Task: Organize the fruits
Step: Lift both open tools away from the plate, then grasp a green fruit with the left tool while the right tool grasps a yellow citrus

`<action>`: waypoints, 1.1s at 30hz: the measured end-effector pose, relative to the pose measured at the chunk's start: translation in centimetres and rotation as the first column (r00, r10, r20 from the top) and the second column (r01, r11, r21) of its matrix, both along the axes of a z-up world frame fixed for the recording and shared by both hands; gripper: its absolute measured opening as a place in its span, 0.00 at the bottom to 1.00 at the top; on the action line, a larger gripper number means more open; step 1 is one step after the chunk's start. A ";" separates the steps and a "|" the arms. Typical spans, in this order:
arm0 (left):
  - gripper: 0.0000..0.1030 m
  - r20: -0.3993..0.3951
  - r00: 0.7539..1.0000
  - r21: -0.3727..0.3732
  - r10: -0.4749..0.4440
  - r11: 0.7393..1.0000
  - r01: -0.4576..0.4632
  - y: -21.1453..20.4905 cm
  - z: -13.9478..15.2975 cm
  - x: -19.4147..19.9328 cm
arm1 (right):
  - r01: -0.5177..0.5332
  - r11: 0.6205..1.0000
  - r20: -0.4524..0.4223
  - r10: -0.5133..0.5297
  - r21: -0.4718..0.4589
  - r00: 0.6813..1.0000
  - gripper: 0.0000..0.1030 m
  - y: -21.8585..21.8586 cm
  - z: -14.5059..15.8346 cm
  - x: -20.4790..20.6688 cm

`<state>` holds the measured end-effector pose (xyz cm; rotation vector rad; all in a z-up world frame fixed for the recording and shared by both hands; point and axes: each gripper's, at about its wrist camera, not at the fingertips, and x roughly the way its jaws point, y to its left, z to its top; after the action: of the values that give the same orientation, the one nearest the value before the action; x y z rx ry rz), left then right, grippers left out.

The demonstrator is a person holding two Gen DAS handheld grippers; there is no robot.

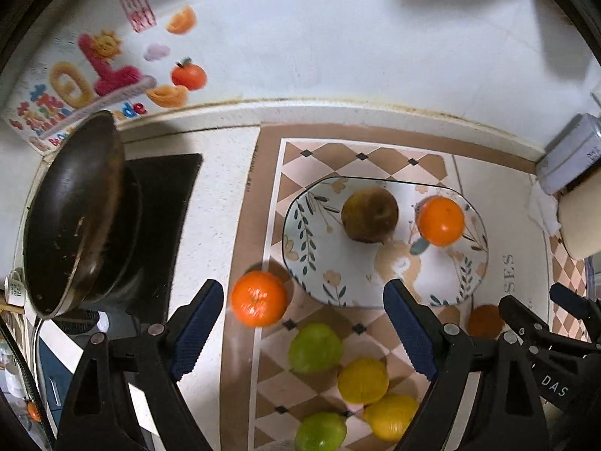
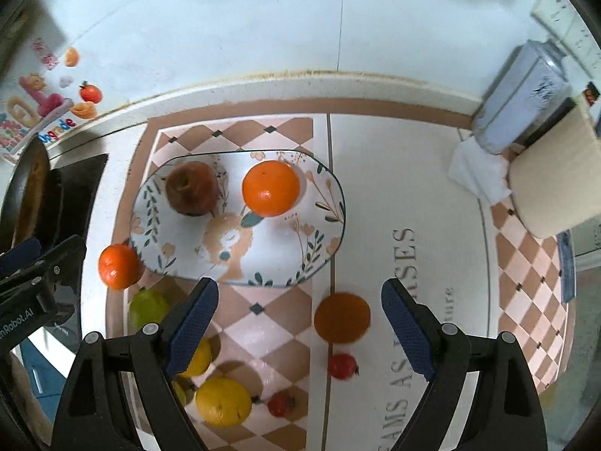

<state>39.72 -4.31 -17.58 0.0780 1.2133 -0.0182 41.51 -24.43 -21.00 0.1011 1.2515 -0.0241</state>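
Observation:
A floral plate (image 1: 443, 278) sits on the checkered mat and holds a brown apple (image 1: 370, 216) and an orange (image 1: 441, 220). My left gripper (image 1: 302, 293) hangs open above the plate's near edge, nothing between its fingers. Around it on the mat lie an orange (image 1: 259, 298), two green fruits (image 1: 315, 347) and two yellow ones (image 1: 362, 380). My right gripper (image 2: 300, 289) is open too, empty, above the plate (image 2: 270, 259) rim. Below it lie another orange (image 2: 342, 317), two small red fruits (image 2: 342, 365) and a yellow fruit (image 2: 223, 400).
A dark wok (image 1: 75, 218) rests on the black stove at the left. At the right stand a grey canister (image 2: 522, 105), a cream container (image 2: 556, 180) and a crumpled tissue (image 2: 477, 173). The tiled wall with fruit stickers (image 1: 112, 71) closes off the back.

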 end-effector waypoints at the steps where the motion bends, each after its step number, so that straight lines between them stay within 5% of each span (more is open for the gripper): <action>1: 0.85 0.010 1.000 -0.001 -0.001 1.000 0.001 -0.1 0.2 -0.4 | 0.000 1.000 0.010 0.000 0.002 1.000 0.88 0.0 0.6 -0.8; 13: 0.85 0.154 0.988 -0.039 -0.005 0.999 0.011 0.4 6.2 -7.8 | -0.014 1.000 0.180 0.009 0.028 0.984 0.88 1.9 7.8 -7.8; 19: 0.84 0.171 0.985 -0.055 0.006 0.998 0.004 0.9 7.0 -9.8 | -0.008 0.997 0.193 -0.008 0.082 0.981 0.88 2.2 8.3 -9.9; 23: 0.85 0.163 0.986 -0.058 0.023 0.998 -0.013 1.6 6.4 -10.7 | 0.003 0.990 0.120 -0.021 0.142 0.993 0.88 2.1 5.2 -10.6; 25: 0.97 0.128 0.992 -0.045 0.021 0.999 -0.016 1.9 5.3 -10.8 | 0.013 0.983 0.054 -0.023 0.183 0.998 0.88 2.1 2.5 -10.7; 33: 0.98 -0.073 0.996 0.036 0.046 0.998 -0.043 3.6 -3.4 -11.5 | 0.066 0.944 -0.178 -0.007 0.324 0.984 0.88 3.5 -9.4 -9.7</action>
<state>28.22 -0.73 -21.01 0.0810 1.2890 0.0395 31.77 -20.89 -30.36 0.4202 1.4215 0.1479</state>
